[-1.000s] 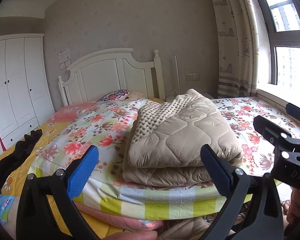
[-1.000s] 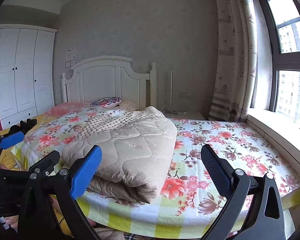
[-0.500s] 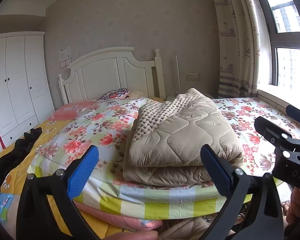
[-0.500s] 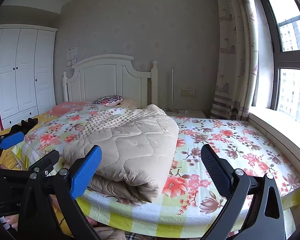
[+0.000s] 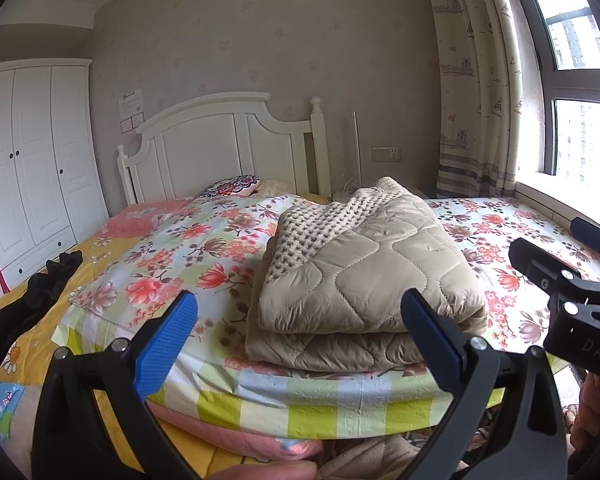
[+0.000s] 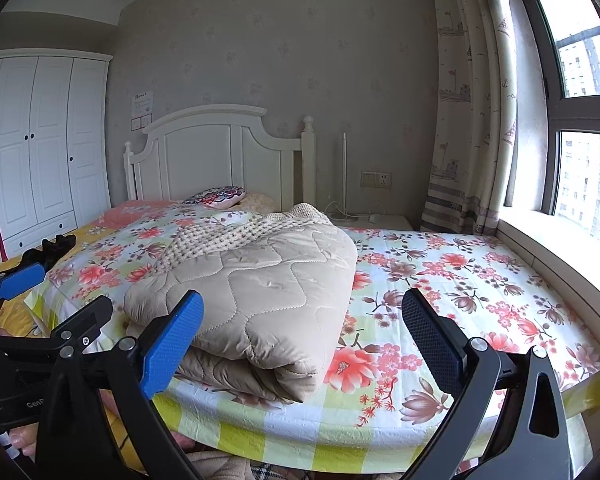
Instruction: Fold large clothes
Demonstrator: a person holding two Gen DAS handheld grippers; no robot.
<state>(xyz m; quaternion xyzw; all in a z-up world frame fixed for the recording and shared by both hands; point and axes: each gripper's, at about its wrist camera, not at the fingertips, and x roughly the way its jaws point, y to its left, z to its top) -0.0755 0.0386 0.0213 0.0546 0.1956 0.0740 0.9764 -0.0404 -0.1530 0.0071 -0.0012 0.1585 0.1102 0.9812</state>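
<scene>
The folded beige quilted blanket [image 5: 364, 280] lies on the flowered bed sheet [image 5: 172, 248] near the foot edge of the bed, stacked in several layers, with a cream knitted layer [image 5: 324, 220] showing along its top toward 11 o'clock. In the left wrist view it sits at the middle of the picture, just beyond the spread tips of the left gripper [image 5: 298, 338]; that gripper is released, its blue pads wide apart with nothing between them and apart from the blanket. In the right wrist view the blanket [image 6: 256, 296] lies at about 10 o'clock from centre, and the right gripper [image 6: 302, 340] is likewise released and empty, its left pad overlapping the blanket's near corner in the picture, though whether it touches cannot be told. The left gripper shows at 9 o'clock in the right view, and the right gripper at 3 o'clock in the left view. Past the blanket, at 12 o'clock, a patterned pillow [image 5: 230, 186] rests by the white headboard [image 5: 220, 140]. A black garment [image 5: 32, 292] lies on the yellow sheet at 9 o'clock. A white wardrobe [image 5: 32, 160] stands at 10 o'clock, and a printed curtain [image 5: 472, 80] hangs beside the window [image 5: 580, 60] at 2 o'clock.
</scene>
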